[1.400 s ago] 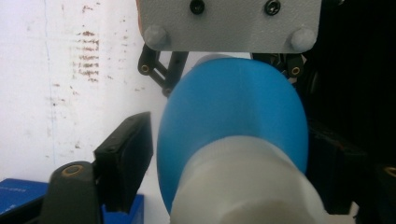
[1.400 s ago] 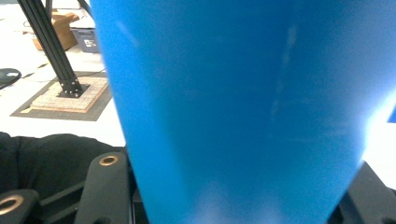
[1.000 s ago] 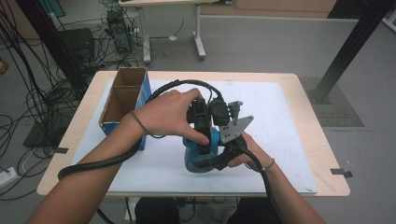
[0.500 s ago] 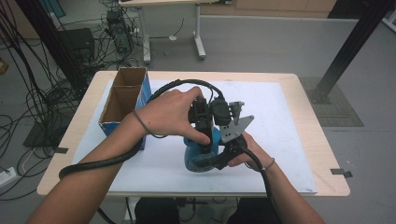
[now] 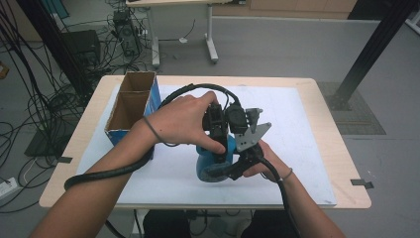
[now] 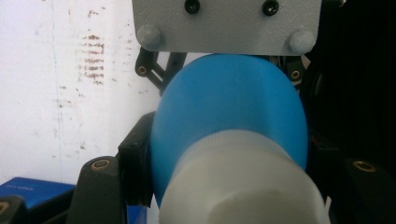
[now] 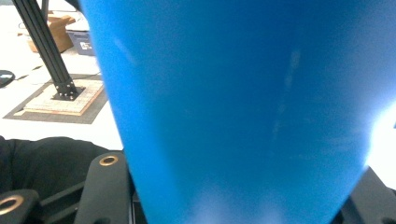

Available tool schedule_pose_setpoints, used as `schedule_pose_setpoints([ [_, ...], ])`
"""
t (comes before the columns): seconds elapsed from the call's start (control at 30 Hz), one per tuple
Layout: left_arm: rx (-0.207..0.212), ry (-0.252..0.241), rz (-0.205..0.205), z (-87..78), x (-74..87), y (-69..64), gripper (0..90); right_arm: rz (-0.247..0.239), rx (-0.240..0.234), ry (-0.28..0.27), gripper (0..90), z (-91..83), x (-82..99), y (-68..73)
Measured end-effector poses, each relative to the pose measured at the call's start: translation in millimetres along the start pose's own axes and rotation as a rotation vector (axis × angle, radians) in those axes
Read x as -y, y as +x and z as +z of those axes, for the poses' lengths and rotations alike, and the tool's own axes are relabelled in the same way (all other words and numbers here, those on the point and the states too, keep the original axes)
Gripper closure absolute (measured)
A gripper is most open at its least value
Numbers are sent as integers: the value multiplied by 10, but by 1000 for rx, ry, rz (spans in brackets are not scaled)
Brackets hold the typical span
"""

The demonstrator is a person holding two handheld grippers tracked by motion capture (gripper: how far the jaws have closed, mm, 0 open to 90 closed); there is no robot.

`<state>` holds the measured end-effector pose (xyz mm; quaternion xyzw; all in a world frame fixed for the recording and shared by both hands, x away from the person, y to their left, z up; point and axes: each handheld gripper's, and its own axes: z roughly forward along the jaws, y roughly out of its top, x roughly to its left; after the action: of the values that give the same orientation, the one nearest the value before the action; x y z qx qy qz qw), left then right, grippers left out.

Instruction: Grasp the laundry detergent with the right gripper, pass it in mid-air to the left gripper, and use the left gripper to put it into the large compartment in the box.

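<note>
A blue bottle with a white cap is held over the white mat, lying nearly level between both hands. My left gripper comes from above left and is shut on the white cap; the blue bottle swells out behind the cap. My right gripper reaches in from the lower right and is shut on the bottle's body. In the right gripper view the blue bottle stands close between my jaws. The right gripper's grey plate sits just beyond the bottle.
An open cardboard box with a blue side stands at the table's left, divided in two compartments. A white mat covers most of the wooden table. Thick black cables trail from both grippers. Floor cables lie at far left.
</note>
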<state>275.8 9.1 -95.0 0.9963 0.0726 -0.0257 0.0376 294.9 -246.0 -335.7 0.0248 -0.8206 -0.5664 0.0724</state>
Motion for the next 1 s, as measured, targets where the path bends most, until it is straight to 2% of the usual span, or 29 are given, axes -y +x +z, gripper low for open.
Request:
schedule_pose_setpoints([
  [1.0,4,-6,-9,-7,32,22,374,1,1,1,425,14,-12,-6],
])
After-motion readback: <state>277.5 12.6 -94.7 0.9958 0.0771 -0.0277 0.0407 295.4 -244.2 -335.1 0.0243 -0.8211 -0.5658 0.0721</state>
